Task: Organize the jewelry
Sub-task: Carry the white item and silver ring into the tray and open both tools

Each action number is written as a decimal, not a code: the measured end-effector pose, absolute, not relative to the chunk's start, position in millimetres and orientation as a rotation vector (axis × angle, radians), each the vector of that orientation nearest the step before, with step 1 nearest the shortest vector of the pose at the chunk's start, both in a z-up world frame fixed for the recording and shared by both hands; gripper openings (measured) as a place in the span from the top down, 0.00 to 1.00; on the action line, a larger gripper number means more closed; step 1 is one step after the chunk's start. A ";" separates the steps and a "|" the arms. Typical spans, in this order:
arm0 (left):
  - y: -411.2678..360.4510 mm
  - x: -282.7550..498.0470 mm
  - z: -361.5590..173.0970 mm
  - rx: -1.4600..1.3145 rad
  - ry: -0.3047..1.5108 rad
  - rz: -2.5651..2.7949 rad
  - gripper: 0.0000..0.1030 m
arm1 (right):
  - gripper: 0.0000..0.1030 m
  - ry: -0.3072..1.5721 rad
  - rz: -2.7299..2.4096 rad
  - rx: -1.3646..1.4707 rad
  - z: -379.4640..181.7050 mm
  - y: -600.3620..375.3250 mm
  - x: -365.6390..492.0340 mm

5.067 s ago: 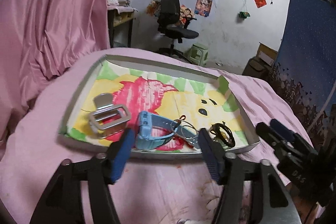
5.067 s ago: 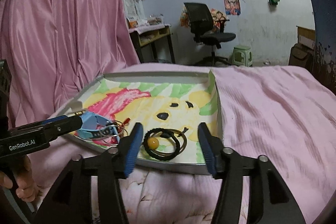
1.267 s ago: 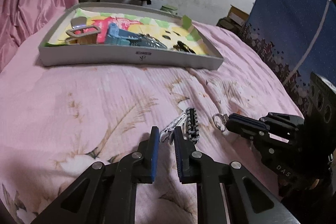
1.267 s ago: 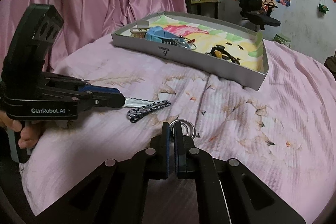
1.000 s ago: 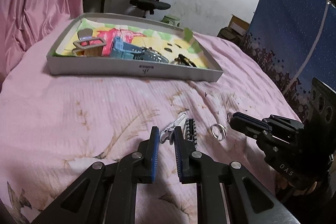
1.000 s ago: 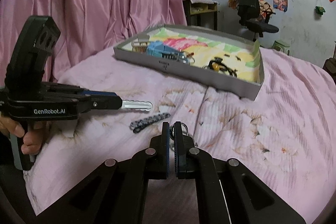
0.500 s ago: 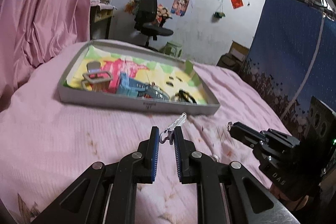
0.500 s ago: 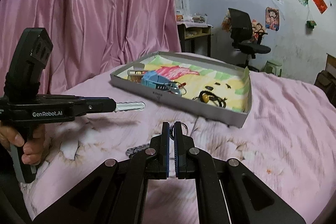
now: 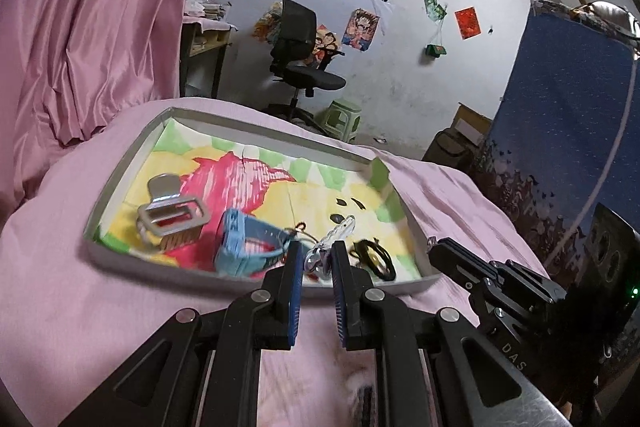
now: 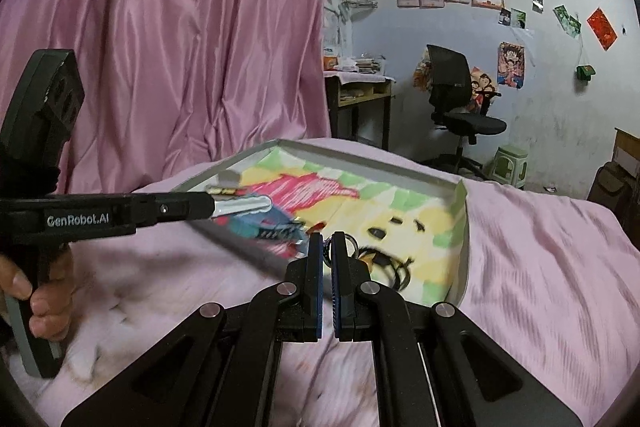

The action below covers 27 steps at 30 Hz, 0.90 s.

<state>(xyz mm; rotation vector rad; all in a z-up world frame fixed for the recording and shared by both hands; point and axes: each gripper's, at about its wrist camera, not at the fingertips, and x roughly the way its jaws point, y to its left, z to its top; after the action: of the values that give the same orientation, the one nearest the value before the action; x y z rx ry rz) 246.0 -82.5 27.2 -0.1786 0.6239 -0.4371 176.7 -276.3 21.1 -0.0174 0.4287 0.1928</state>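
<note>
Because both pieces belong in the tray (image 9: pixel 120 179), my left gripper (image 9: pixel 316 263) clamps the silver clip (image 9: pixel 334 239) above its near edge, my right gripper (image 10: pixel 327 247) pinching the ring (image 10: pixel 349 239).

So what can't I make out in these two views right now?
- Silver clip in the left hand-held gripper: its lower end is hidden between the pads in the left wrist view, and it is motion-blurred in the right wrist view.
- Ring in the right hand-held gripper: mostly hidden behind the pads; only an arc shows.
- Black band in the tray: blurred, detail unclear.
- Blue watch: smeared in the right wrist view.
</note>
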 end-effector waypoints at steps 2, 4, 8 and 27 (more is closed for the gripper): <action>-88.5 255.9 24.9 -0.170 0.637 -0.422 0.87 | 0.96 0.441 0.189 0.001 17.9 -280.3 188.5; -94.8 264.9 21.5 -0.159 0.664 -0.407 0.87 | 0.96 0.453 0.184 0.018 14.4 -282.9 197.4; -104.5 280.0 13.0 -0.136 0.721 -0.369 0.87 | 0.96 0.486 0.172 0.028 8.0 -286.0 213.1; -108.2 294.0 -7.0 -0.138 0.825 -0.364 0.86 | 0.96 0.681 0.148 0.097 -29.8 -293.7 245.7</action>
<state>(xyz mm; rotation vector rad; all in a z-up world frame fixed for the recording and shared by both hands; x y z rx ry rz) 294.0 -108.2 -7.0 -0.1377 0.8253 -0.3638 245.7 -293.7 -29.8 0.0967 0.6806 0.1482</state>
